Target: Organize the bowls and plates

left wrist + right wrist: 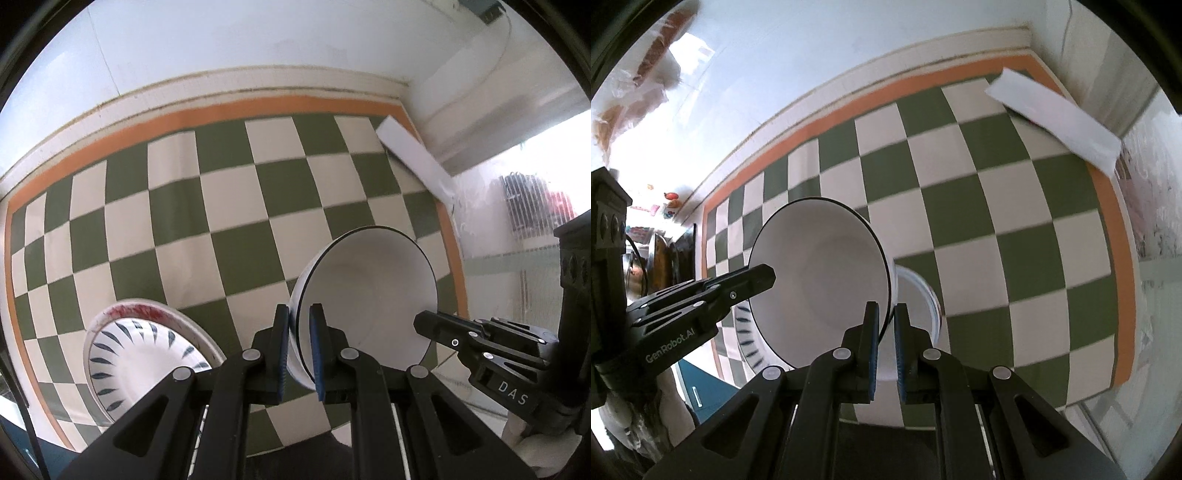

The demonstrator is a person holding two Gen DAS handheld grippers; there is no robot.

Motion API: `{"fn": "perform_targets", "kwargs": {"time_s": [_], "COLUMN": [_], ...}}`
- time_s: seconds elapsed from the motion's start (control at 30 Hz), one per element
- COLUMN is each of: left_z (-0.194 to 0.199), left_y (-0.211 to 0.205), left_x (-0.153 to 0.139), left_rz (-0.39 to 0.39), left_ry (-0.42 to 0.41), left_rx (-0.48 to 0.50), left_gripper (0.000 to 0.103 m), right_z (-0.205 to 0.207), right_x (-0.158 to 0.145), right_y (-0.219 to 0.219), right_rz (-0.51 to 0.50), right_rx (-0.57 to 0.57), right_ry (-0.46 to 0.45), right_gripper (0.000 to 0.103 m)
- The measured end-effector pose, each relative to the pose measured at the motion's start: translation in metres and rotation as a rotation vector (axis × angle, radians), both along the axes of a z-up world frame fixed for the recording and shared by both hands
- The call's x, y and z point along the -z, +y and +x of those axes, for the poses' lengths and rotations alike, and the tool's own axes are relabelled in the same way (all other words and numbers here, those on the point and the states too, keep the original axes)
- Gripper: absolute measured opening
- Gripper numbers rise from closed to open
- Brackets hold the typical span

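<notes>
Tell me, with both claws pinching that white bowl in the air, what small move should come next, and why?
Probably carry the white bowl sideways toward the patterned plate, then lower it. The left gripper and right gripper each clamp opposite sides of its rim, and it hangs tilted above the checkered cloth, so it needs a resting place among the other dishes.

Bowl Held Between Two Grippers Above the Table

The bowl hangs over the checked cloth, with the left gripper clamped on one side of its rim and the right gripper on the opposite side. Left of it, on the cloth, lies a plate. Another dish sits under the bowl. A flat strip rests at the cloth's far right corner, near the wall
</notes>
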State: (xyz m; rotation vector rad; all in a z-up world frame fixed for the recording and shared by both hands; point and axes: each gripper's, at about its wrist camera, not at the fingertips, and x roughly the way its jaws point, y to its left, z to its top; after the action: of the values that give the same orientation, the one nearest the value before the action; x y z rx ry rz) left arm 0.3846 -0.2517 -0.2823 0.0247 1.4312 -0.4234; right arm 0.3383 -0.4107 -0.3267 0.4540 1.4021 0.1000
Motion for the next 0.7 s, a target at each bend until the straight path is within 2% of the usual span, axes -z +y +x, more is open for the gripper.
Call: {"fn": "perform_targets", "kwargs": {"time_s": [0.37, 0.7], "left_z": [-0.019, -0.021], "left_y": [-0.012, -0.016], "left_x": [0.035, 0.056], "left_rz": [0.053, 0.099], "left_ry": [0.062, 0.089], "left_rx": [0.043, 0.055], "left_gripper": [0.009, 0.009], "right_z": [-0.021, -0.017], "right_x": [0.041, 0.059], "right_y": [-0.006, -0.01], "right_rz": [0.016, 0.029], "right_rx": [0.008, -0.004], "right_ry": [0.07, 0.105], "right_gripper": [0.01, 0.01]}}
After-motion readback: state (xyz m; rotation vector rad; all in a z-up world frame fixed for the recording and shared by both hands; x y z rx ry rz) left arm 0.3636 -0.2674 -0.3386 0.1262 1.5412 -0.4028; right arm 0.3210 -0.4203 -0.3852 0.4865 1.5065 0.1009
